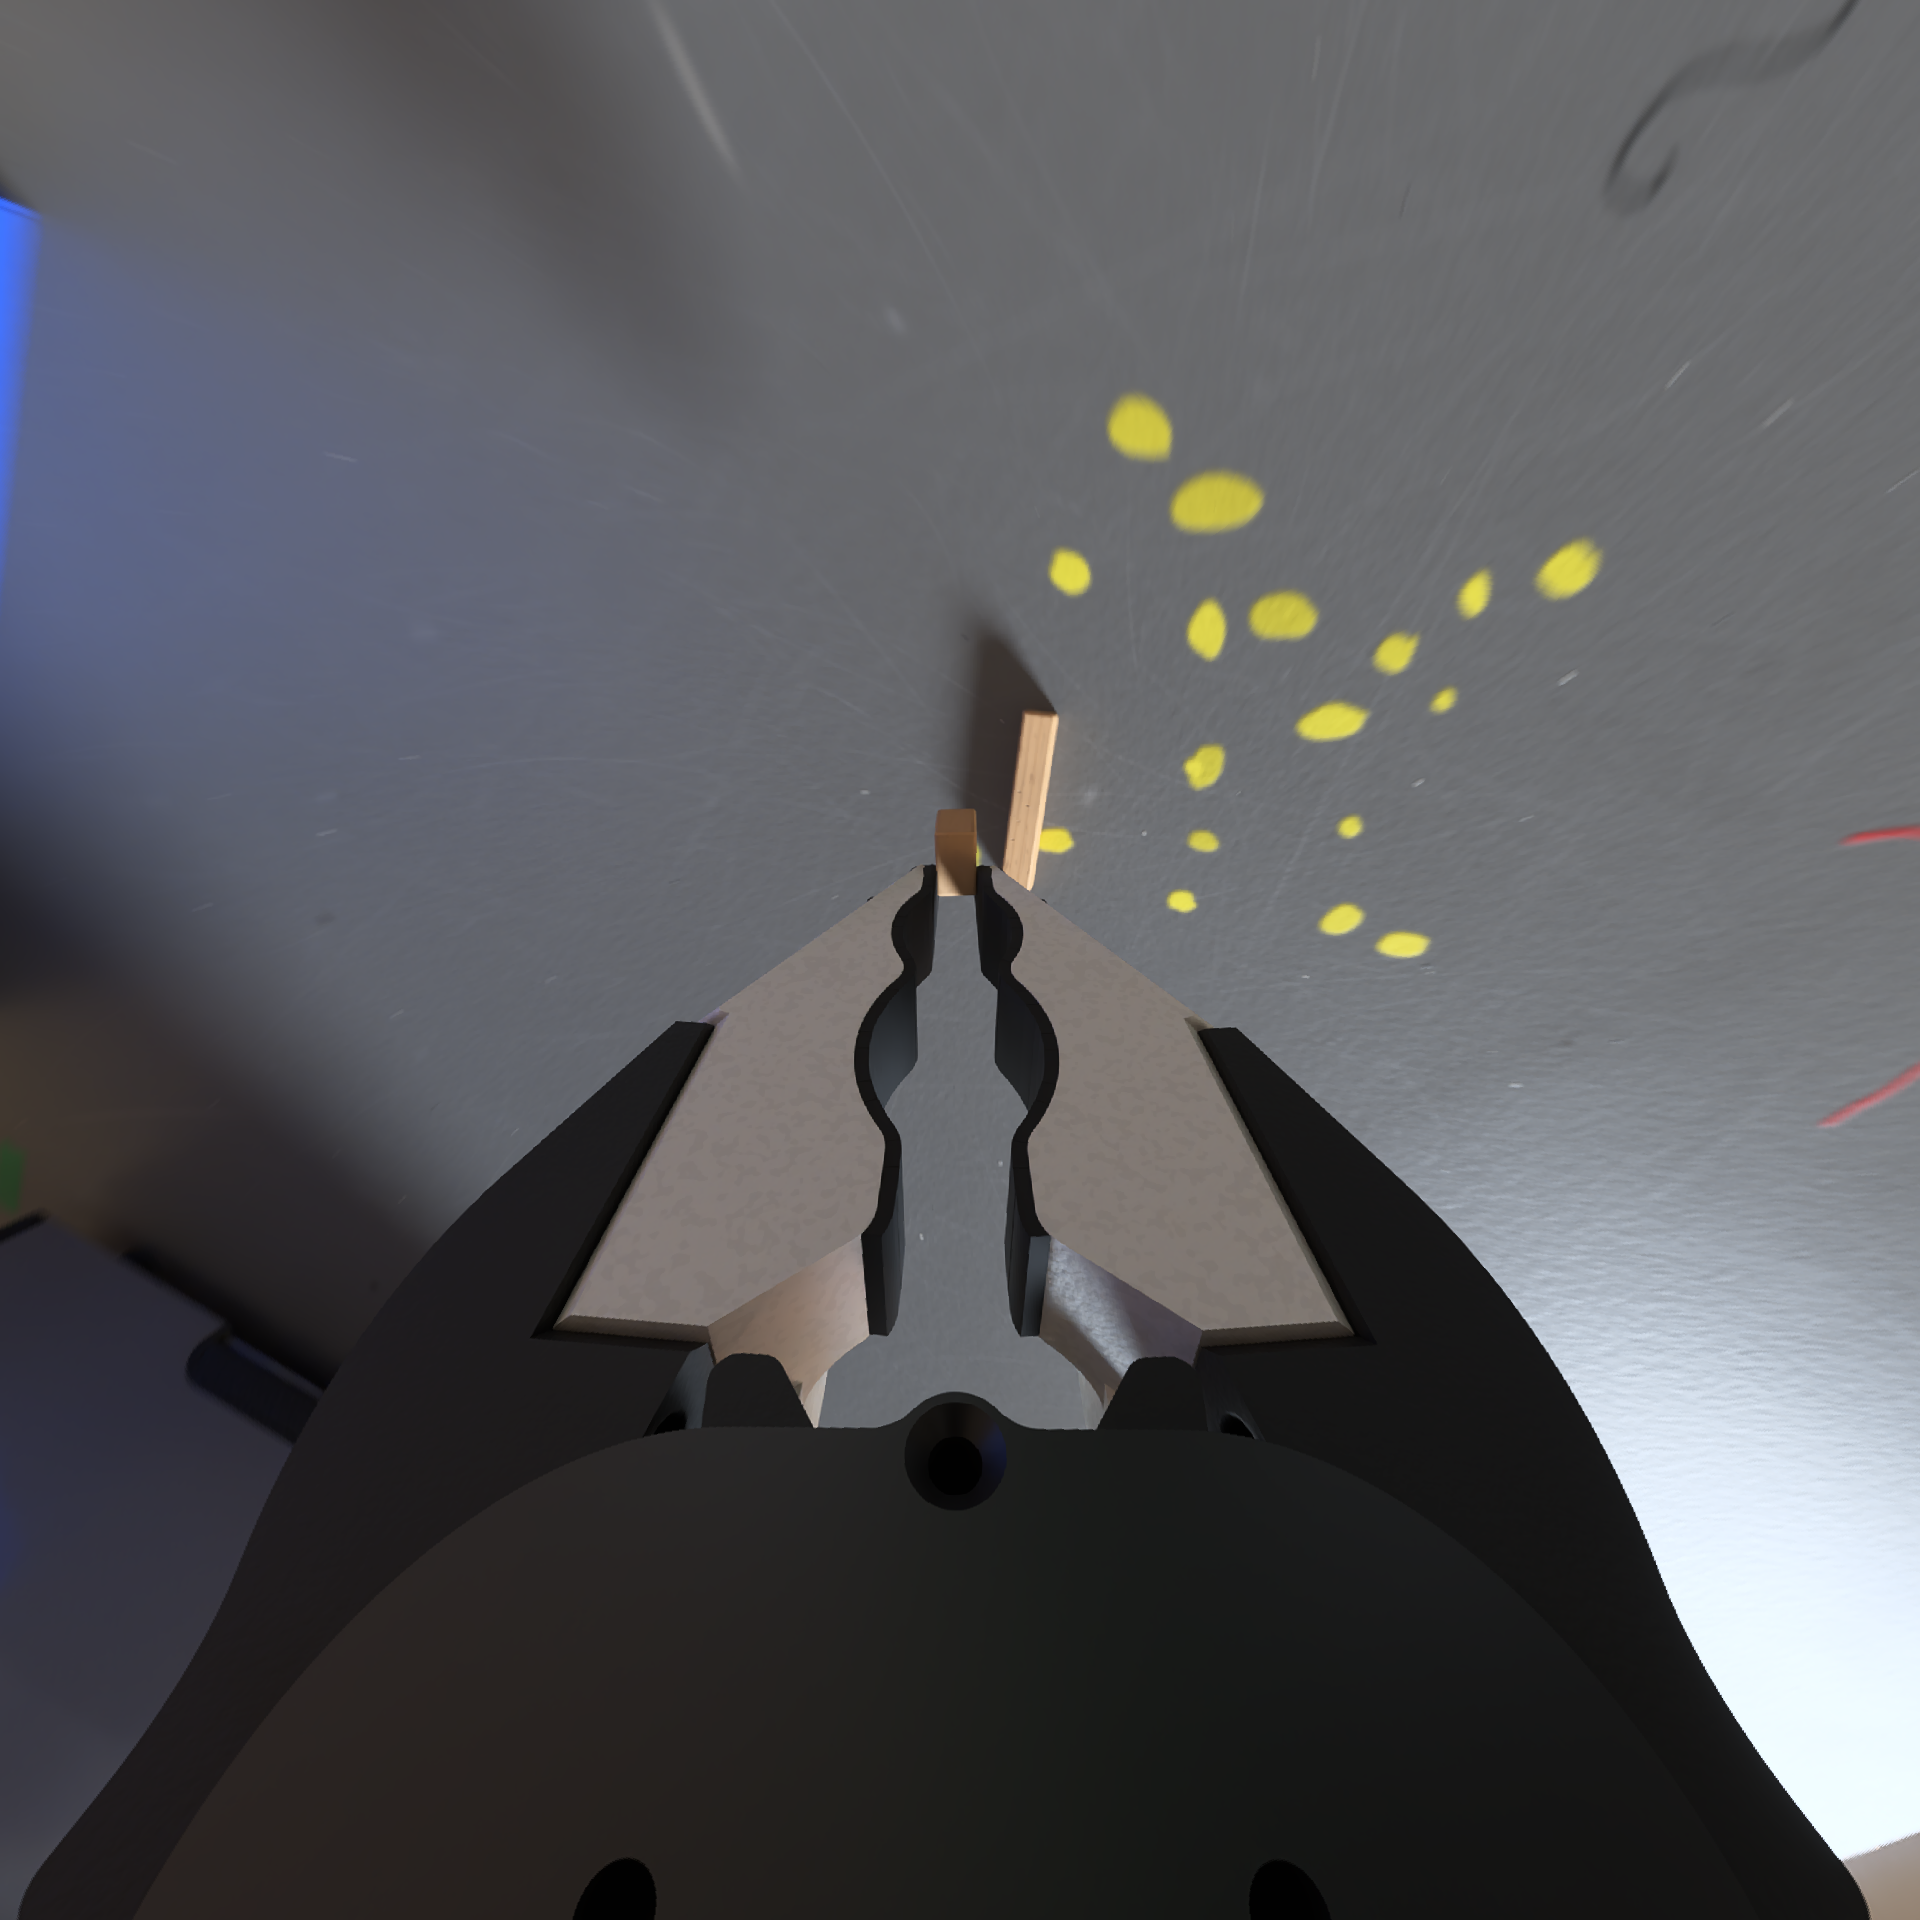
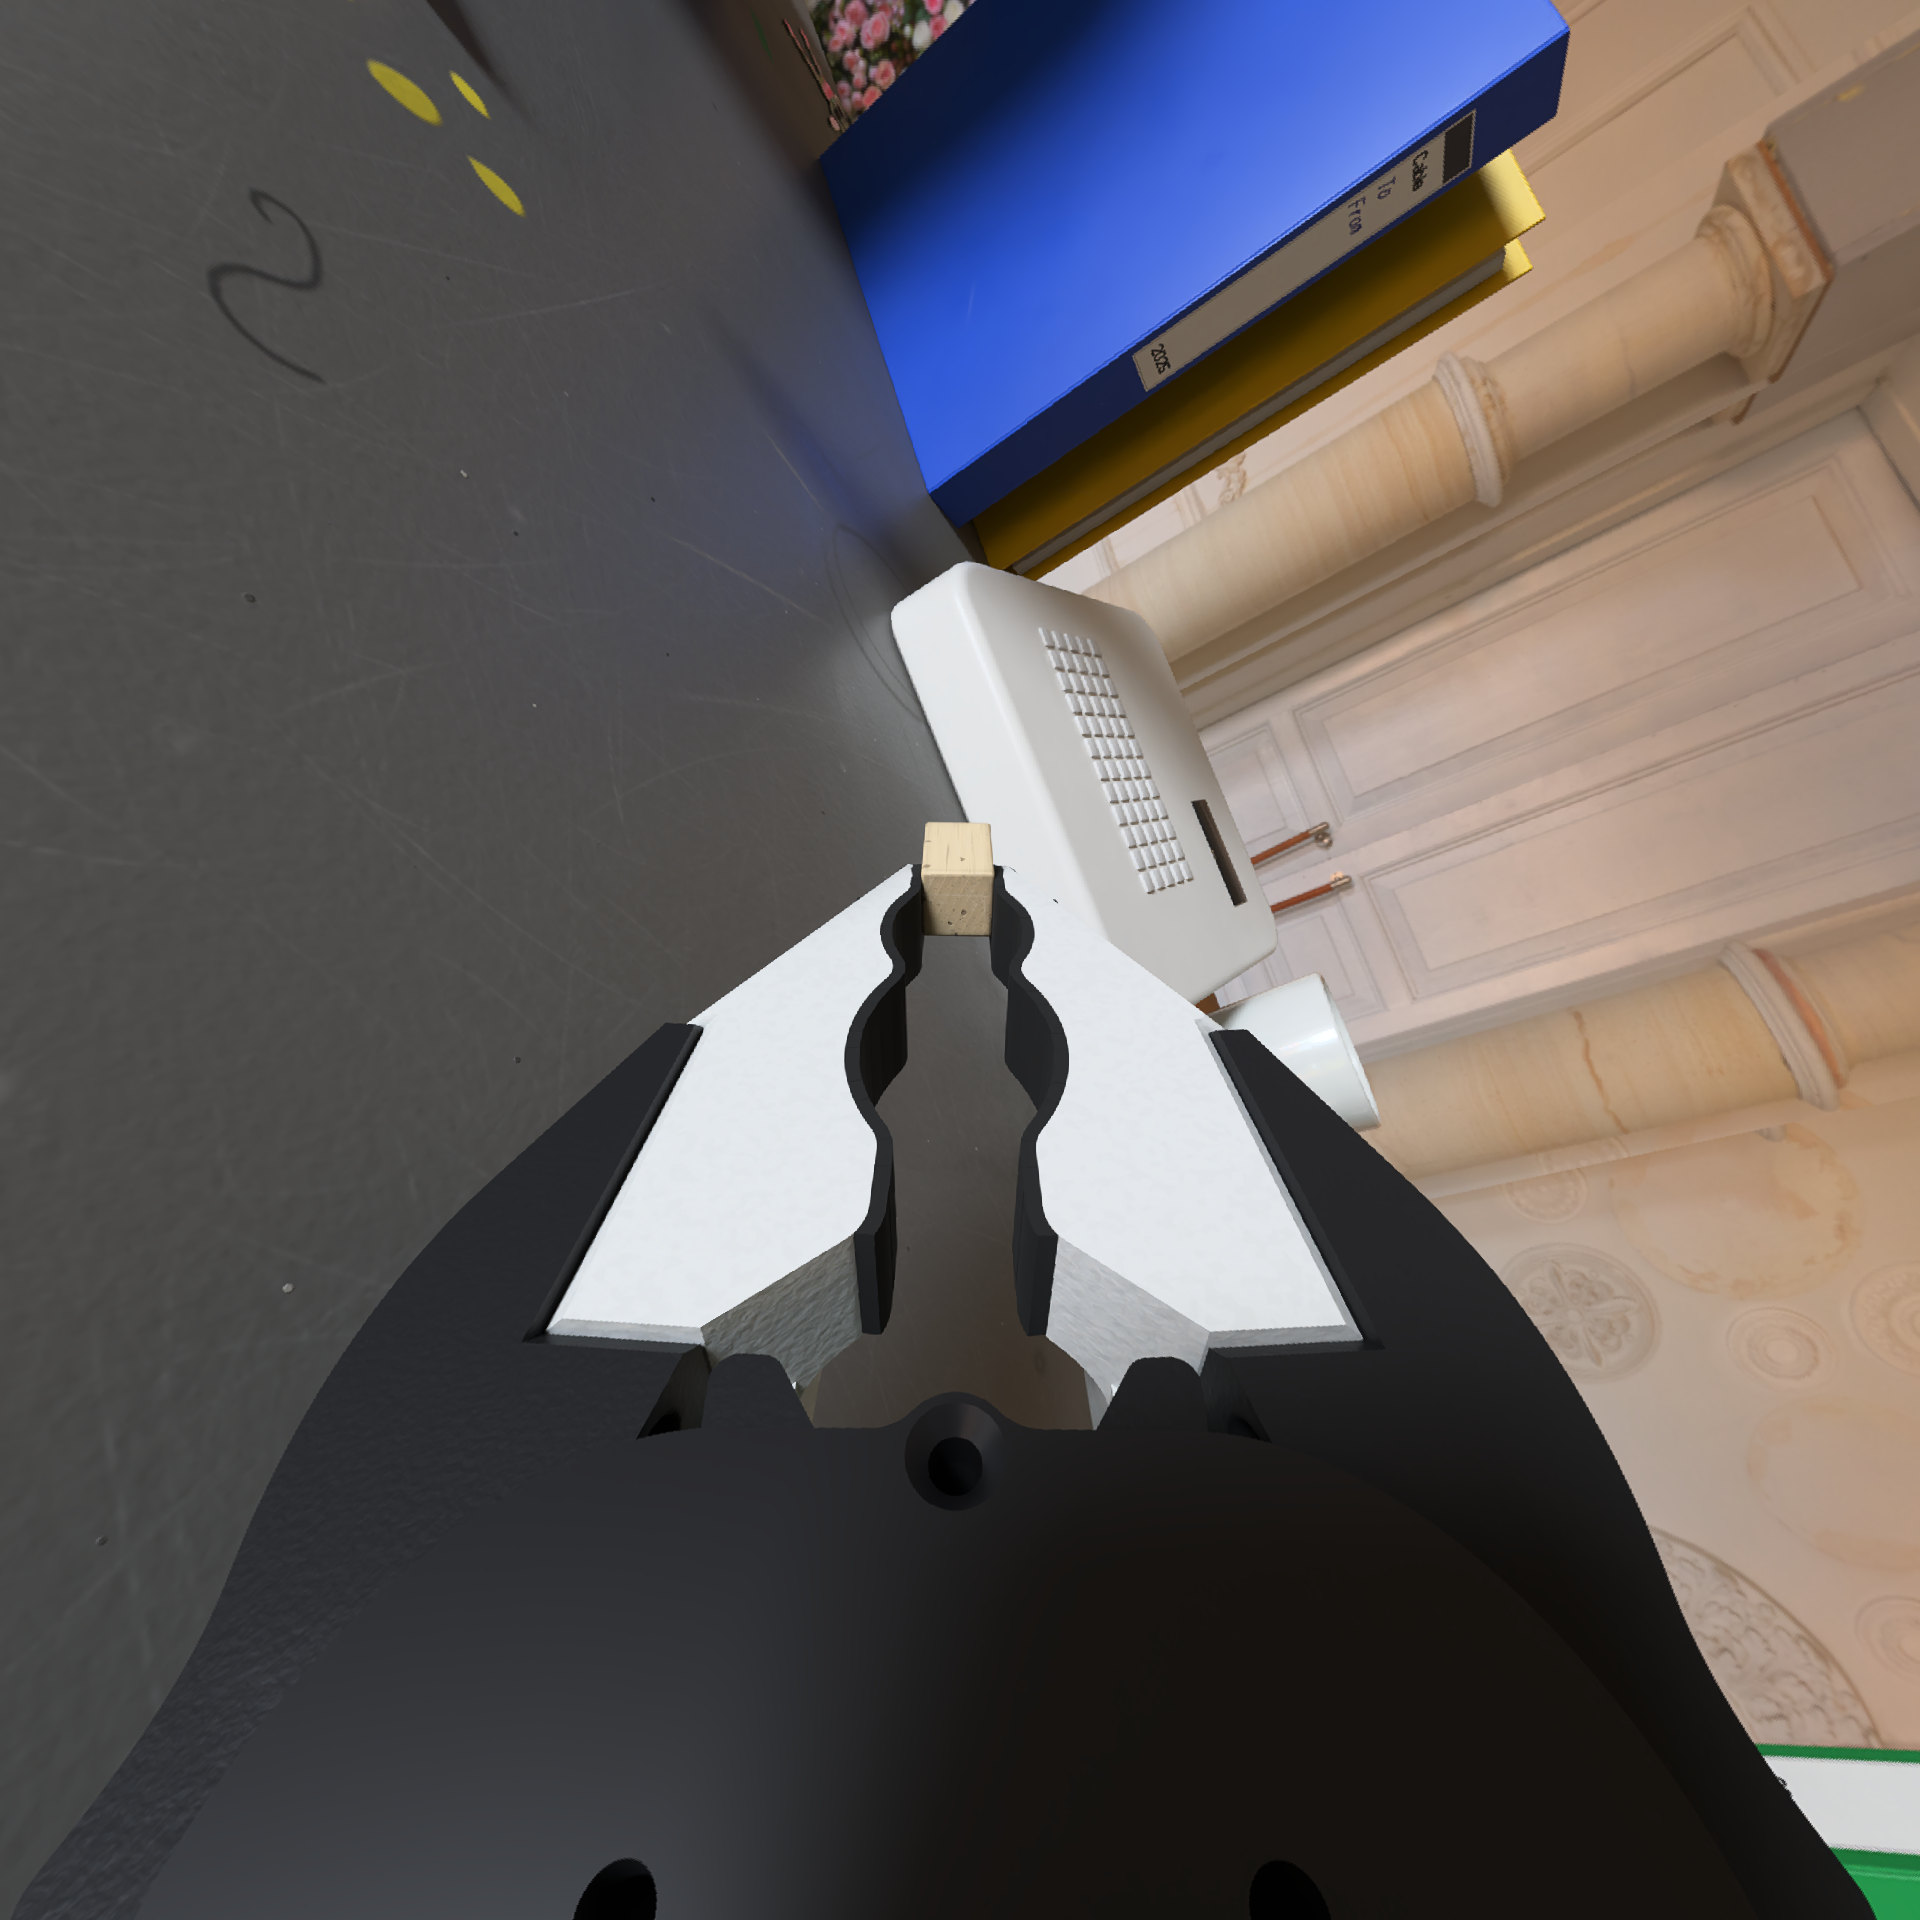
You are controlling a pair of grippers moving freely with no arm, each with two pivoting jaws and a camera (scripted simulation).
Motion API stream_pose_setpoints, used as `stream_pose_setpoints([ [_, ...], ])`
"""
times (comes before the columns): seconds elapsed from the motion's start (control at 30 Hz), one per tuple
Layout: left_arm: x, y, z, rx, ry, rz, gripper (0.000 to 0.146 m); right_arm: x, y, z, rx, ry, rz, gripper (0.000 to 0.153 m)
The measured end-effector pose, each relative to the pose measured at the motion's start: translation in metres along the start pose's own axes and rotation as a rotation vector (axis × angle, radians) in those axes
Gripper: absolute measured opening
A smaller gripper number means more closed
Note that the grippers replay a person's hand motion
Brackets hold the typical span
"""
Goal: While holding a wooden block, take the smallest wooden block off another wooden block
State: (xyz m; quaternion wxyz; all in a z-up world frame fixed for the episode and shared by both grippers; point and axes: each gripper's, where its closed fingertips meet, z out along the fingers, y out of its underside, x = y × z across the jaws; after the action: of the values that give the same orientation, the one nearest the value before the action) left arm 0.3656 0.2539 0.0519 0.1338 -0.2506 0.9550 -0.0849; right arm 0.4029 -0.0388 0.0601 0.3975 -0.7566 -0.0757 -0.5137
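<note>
In the left wrist view my left gripper (image 1: 956,883) is shut on a small orange-tan wooden block (image 1: 956,850) held at its fingertips above the grey tabletop. Just beyond and to the right, a thin flat wooden block (image 1: 1032,798) stands on edge on the table, casting a dark shadow to its left. In the right wrist view my right gripper (image 2: 957,902) is shut on a pale wooden cube (image 2: 957,878) held at its fingertips, clear of the table. The view is rolled sideways.
The grey table (image 1: 520,623) bears yellow paint spots (image 1: 1216,502) and red marks (image 1: 1870,1101). A blue binder (image 2: 1143,239) on a yellow one (image 2: 1299,364), a white vented box (image 2: 1091,779) and a white cup (image 2: 1320,1049) stand near the table edge.
</note>
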Motion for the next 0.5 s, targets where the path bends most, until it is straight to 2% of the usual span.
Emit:
stream_pose_setpoints([
  [0.17,0.002,-0.027,-0.121,0.270,-0.180,-0.078,0.007,0.003,0.000,-0.001,0.002,0.009,0.020,0.011],
  [0.23,0.023,-0.035,-0.172,0.358,-0.225,-0.069,0.007,0.005,0.001,-0.001,0.000,0.016,0.031,0.011],
  [0.3,0.050,-0.040,-0.208,0.399,-0.266,-0.044,0.007,0.006,0.002,-0.001,0.000,0.020,0.034,0.011],
  [0.4,0.094,-0.047,-0.223,0.409,-0.295,-0.025,0.007,0.006,0.002,-0.001,0.000,0.023,0.033,0.011],
  [0.5,0.134,-0.060,-0.184,0.390,-0.239,-0.054,0.007,0.005,0.001,-0.002,0.000,0.023,0.024,0.011],
])
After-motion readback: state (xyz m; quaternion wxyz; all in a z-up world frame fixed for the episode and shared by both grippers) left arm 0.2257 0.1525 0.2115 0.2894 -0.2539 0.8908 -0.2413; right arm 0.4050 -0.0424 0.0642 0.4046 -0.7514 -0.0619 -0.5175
